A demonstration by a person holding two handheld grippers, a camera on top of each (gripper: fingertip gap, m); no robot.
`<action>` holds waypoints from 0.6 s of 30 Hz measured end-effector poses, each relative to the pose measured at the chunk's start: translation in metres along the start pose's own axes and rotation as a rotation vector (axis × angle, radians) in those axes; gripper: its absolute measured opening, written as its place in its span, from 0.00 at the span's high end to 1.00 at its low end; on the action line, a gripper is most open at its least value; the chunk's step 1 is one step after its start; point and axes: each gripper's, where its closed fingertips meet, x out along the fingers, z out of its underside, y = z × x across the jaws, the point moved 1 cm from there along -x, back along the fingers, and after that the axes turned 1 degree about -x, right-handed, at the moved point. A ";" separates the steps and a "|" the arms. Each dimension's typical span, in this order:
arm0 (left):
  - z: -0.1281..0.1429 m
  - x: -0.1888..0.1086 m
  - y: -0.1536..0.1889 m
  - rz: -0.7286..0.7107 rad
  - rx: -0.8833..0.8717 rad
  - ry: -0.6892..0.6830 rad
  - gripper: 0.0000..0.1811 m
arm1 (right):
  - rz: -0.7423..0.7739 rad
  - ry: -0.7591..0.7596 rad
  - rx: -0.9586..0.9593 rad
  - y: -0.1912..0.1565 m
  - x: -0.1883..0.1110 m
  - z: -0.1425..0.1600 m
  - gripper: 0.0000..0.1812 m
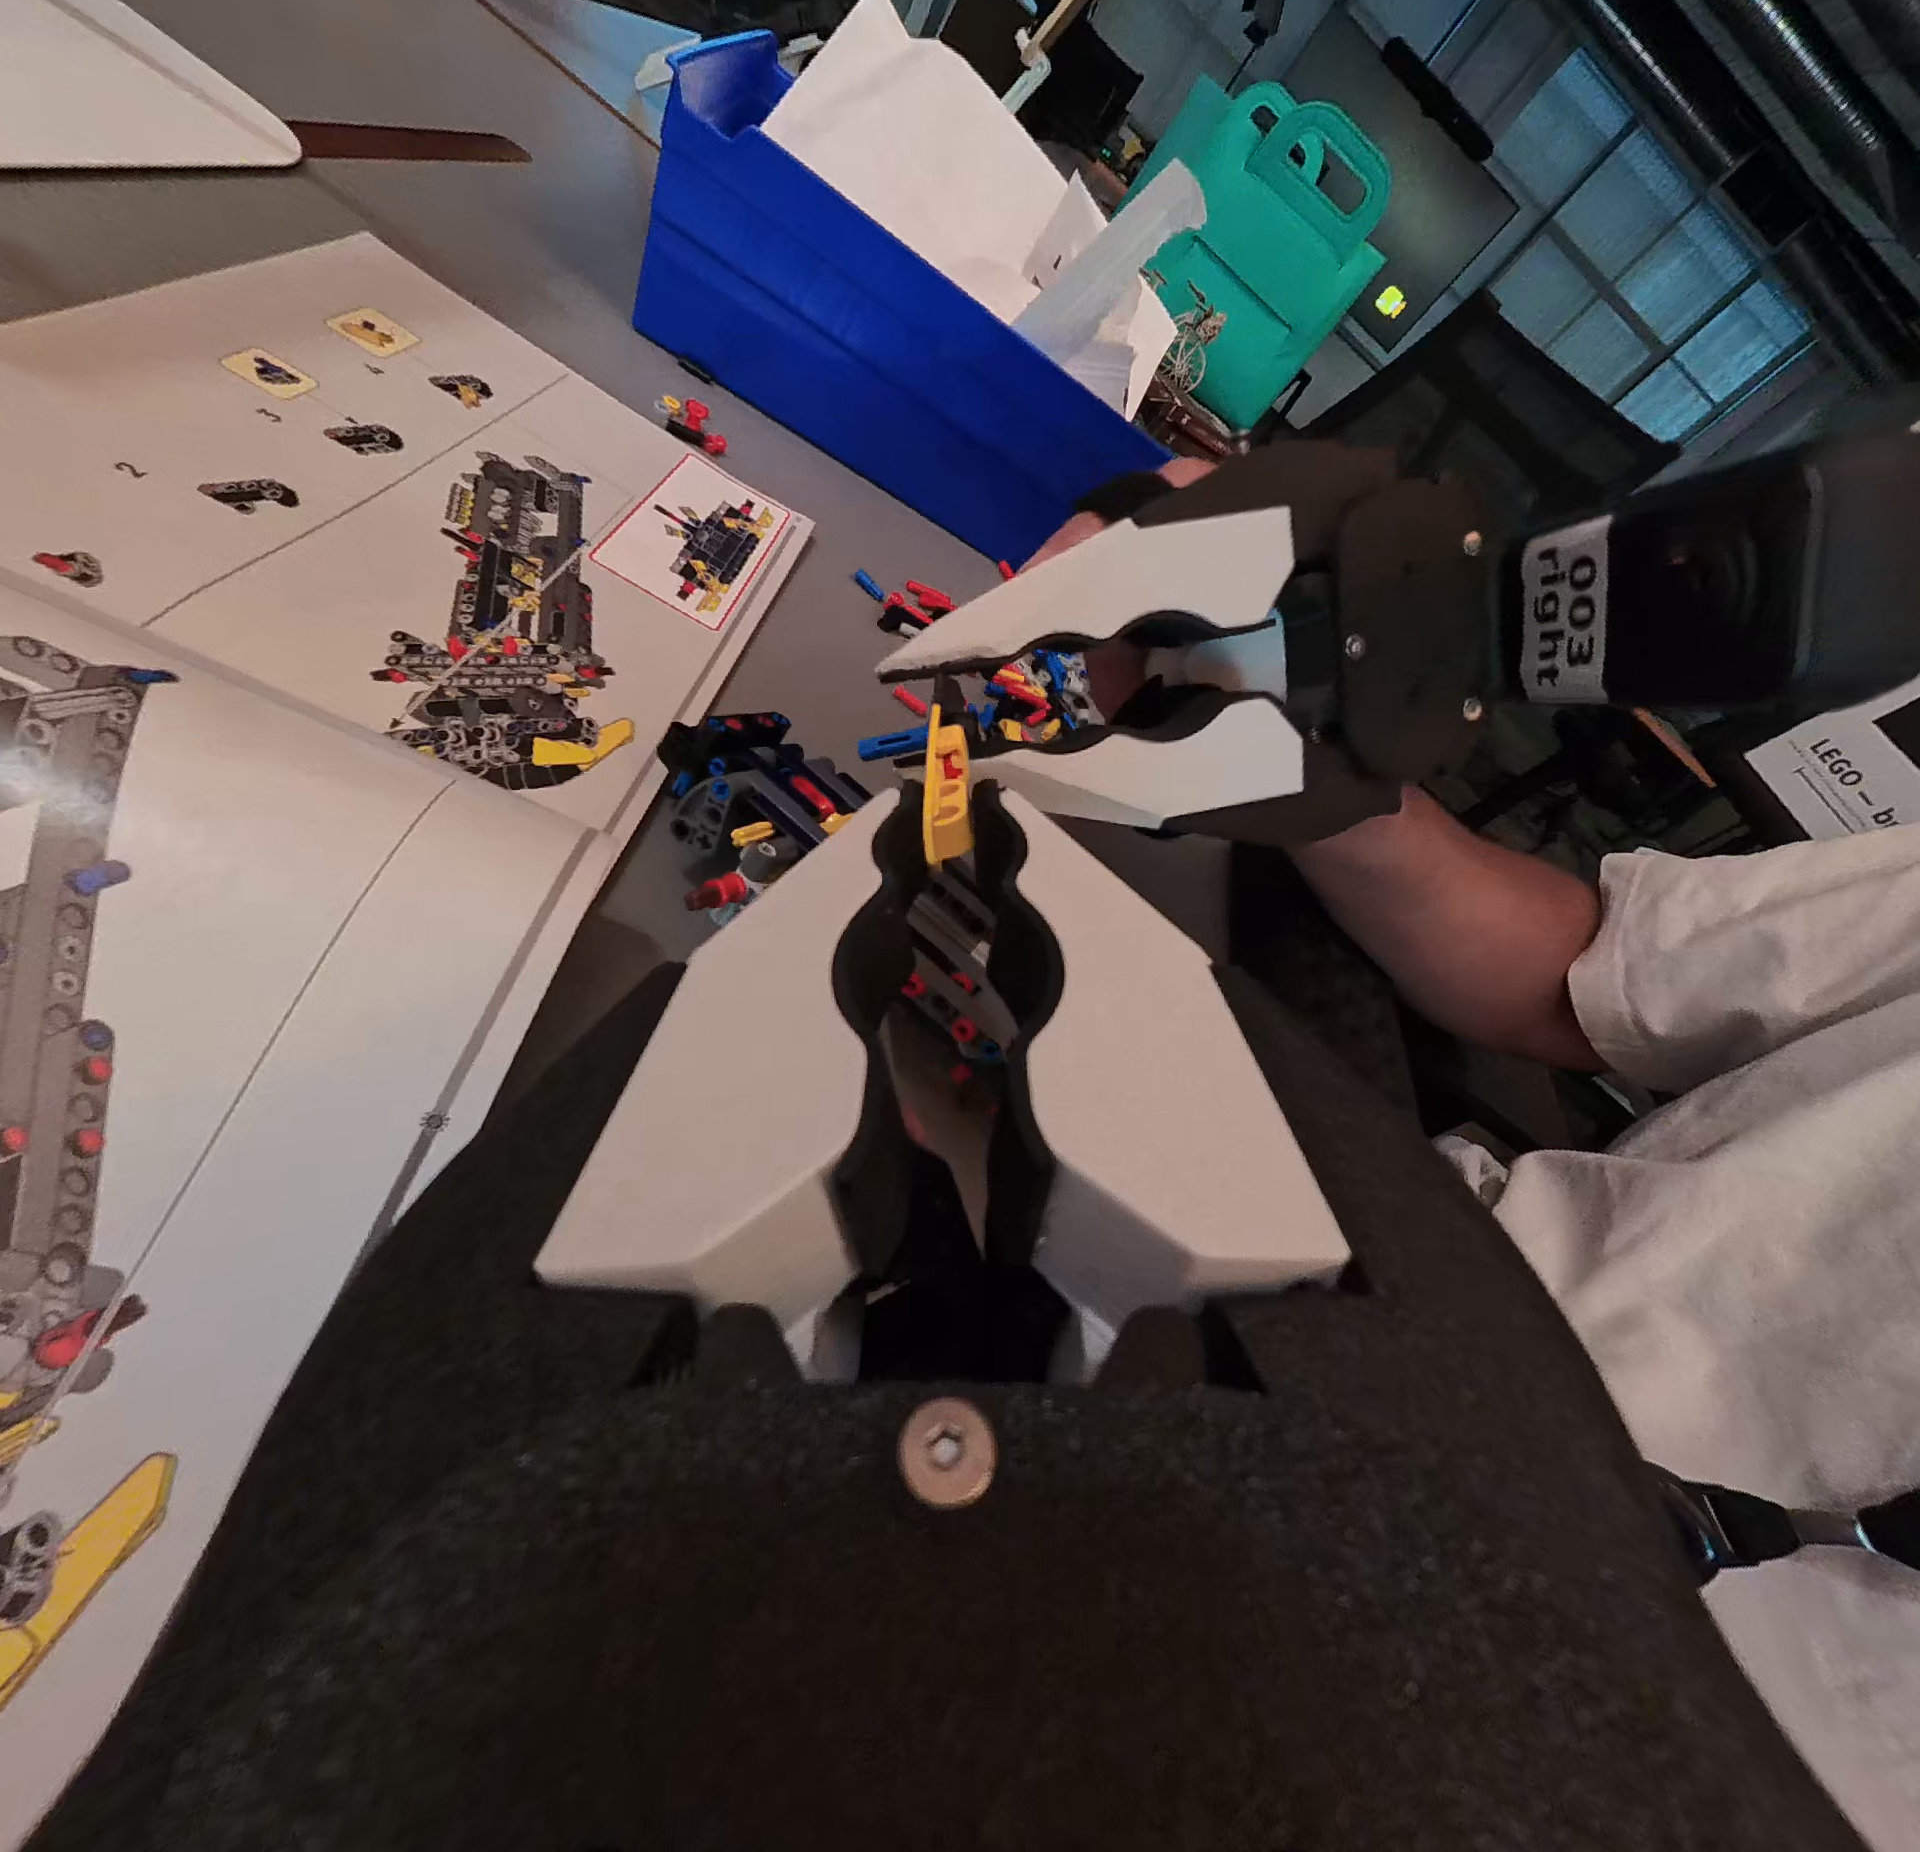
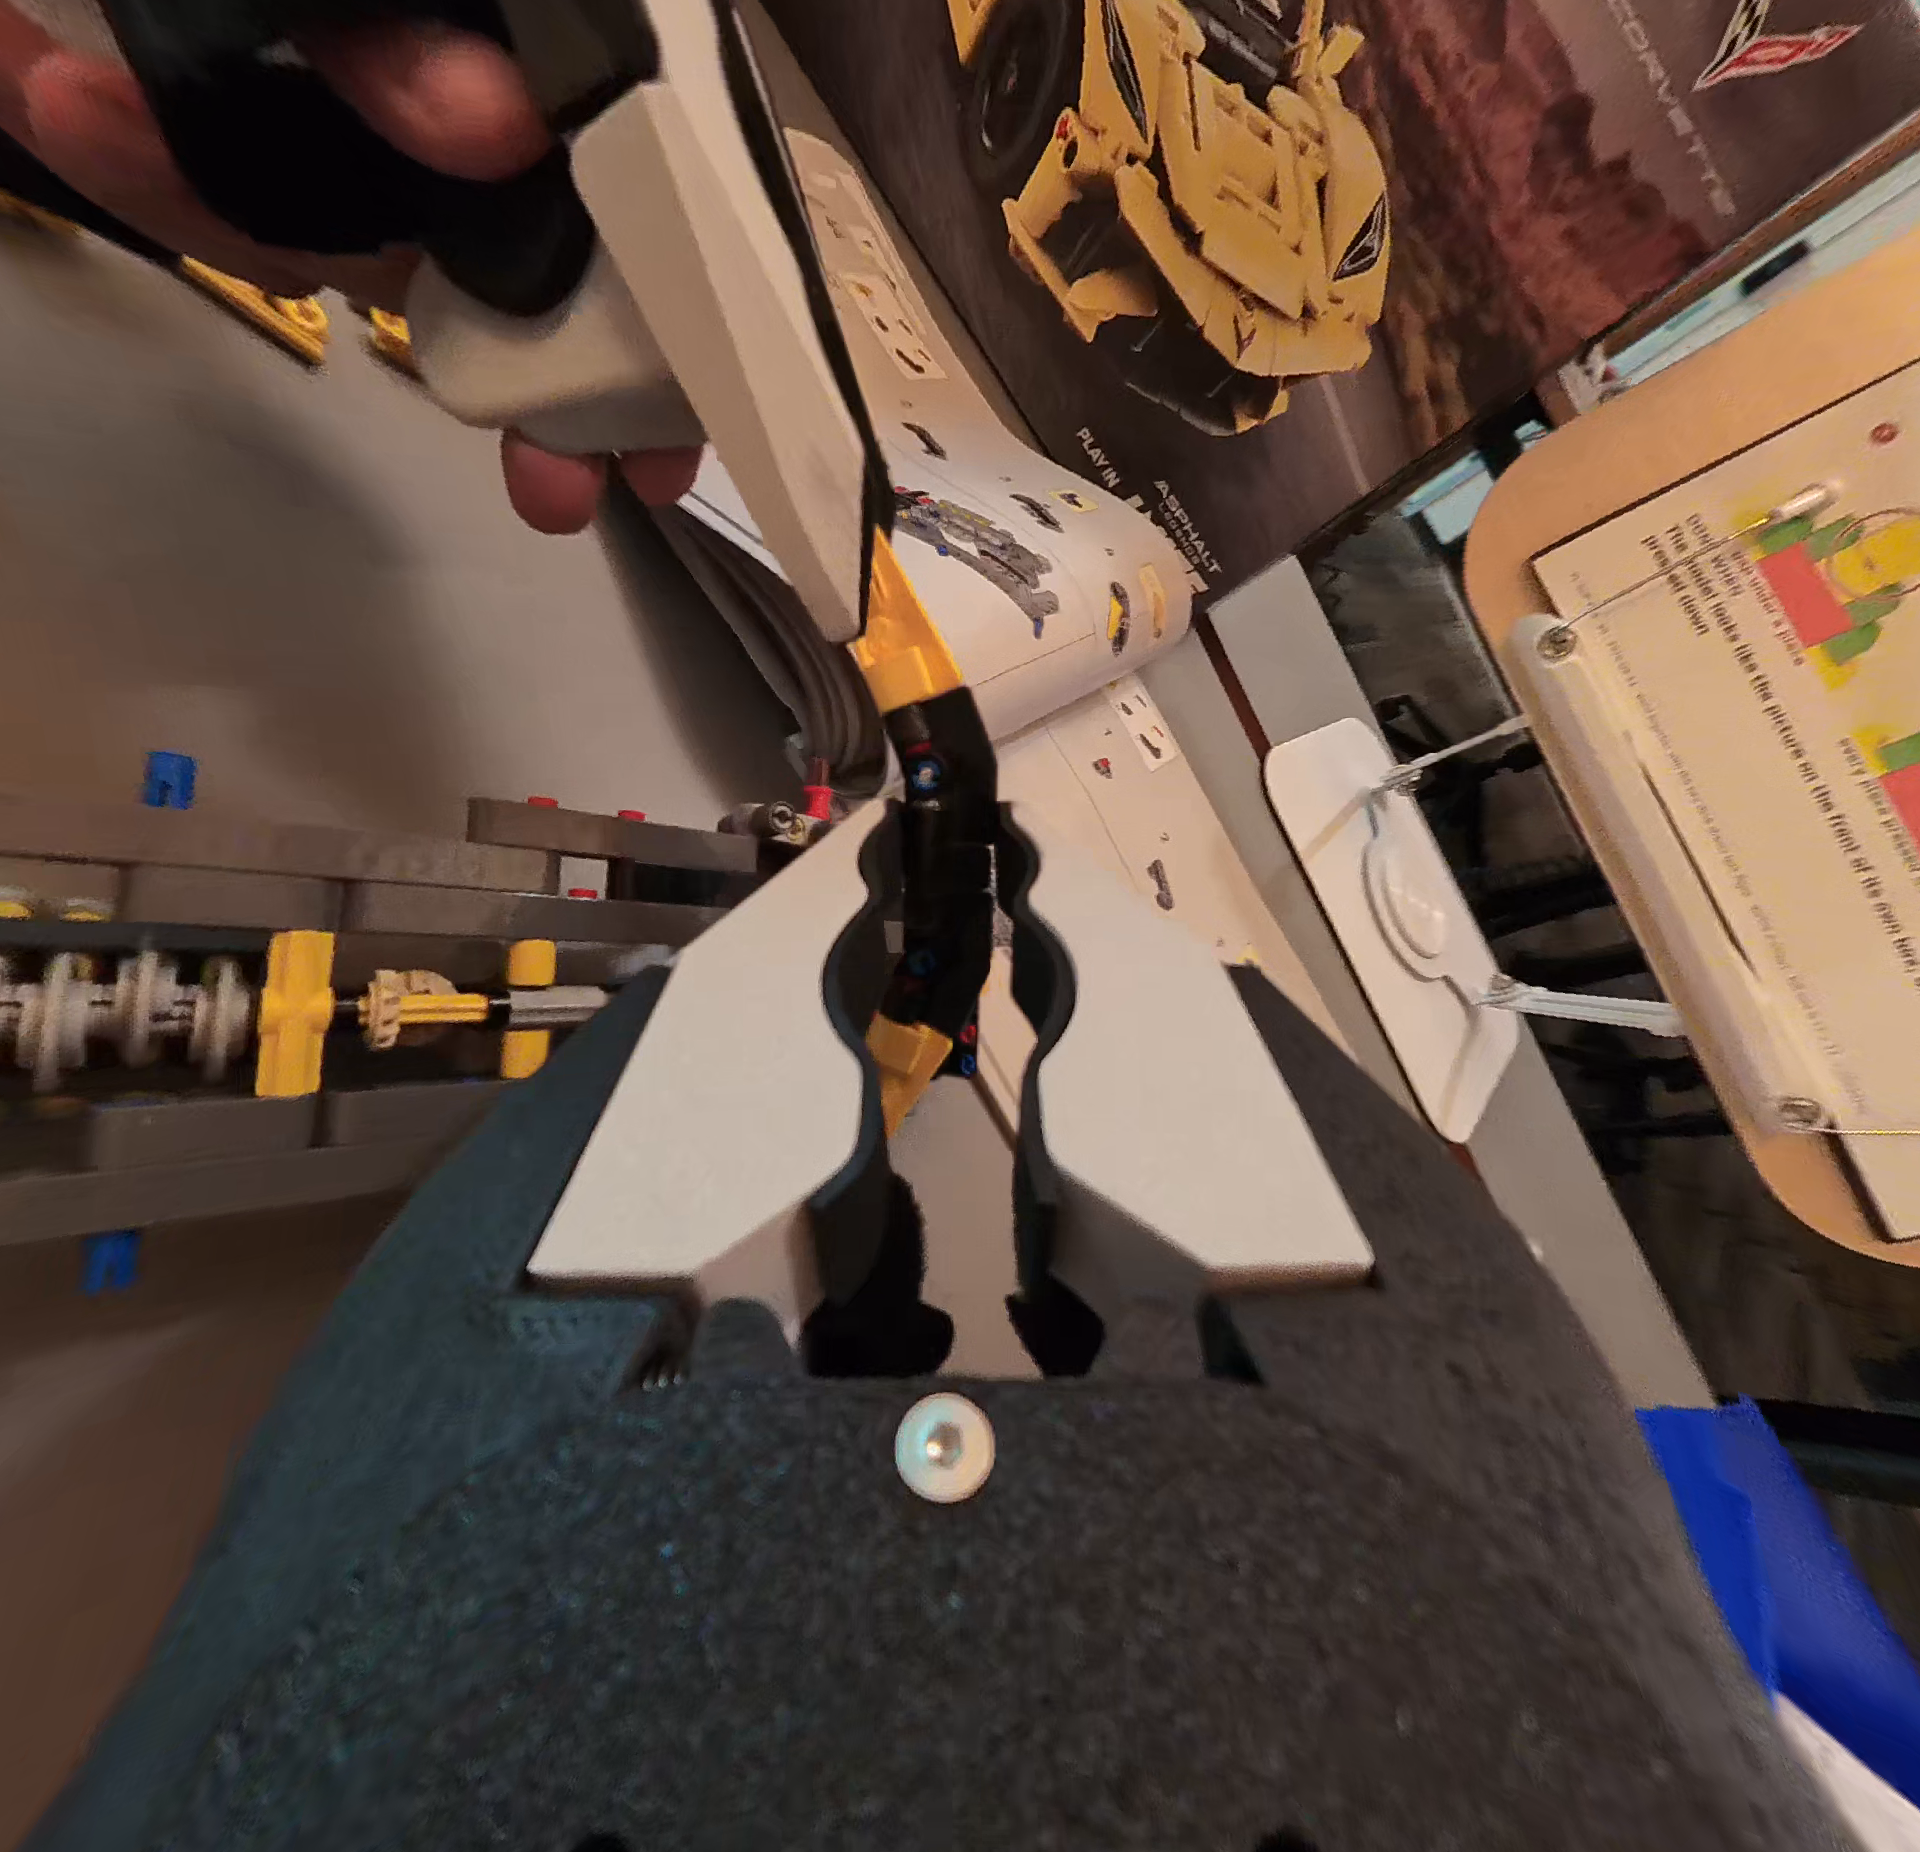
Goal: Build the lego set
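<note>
- The table, grey, carried everything and filled the left wrist view from 9 to 12 o'clock.
- An open instruction booklet lay across the 9 o'clock side, its pages showing the model in stages.
- A blue bin with white paper in it stood at 12 o'clock, and a green bag was behind it at 1 o'clock.
- In the right wrist view, the set's box stood at 1 o'clock, and a long grey and yellow chassis section lay at 9 o'clock.
- Loose pieces, red, blue, yellow and black, were scattered at the booklet's corner, just above centre.
- The left tool was closed on a small sub-assembly, a yellow part on a grey and black beam, held off the table at centre.
- The right tool came in from 3 o'clock, its tips pinching the same sub-assembly's yellow end.
- The sub-assembly looked light and stiff, but its pinned joints could probably pop apart or swivel.
- The smooth plastic may slip, so flat beam sides near a joint seemed the best hold.
</note>
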 end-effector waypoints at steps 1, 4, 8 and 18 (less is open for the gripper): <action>-0.001 0.000 0.000 -0.006 0.002 0.003 0.96 | 0.008 -0.009 -0.013 0.000 0.000 0.000 0.91; 0.000 0.001 -0.001 -0.029 0.023 0.000 0.96 | 0.005 -0.018 -0.010 -0.001 0.002 0.001 0.90; 0.004 0.006 0.000 -0.033 0.029 -0.021 0.96 | -0.028 -0.002 0.019 -0.004 0.000 -0.003 0.90; -0.002 0.012 0.006 -0.072 0.074 0.017 0.96 | -0.011 -0.021 0.001 0.004 -0.008 -0.001 0.91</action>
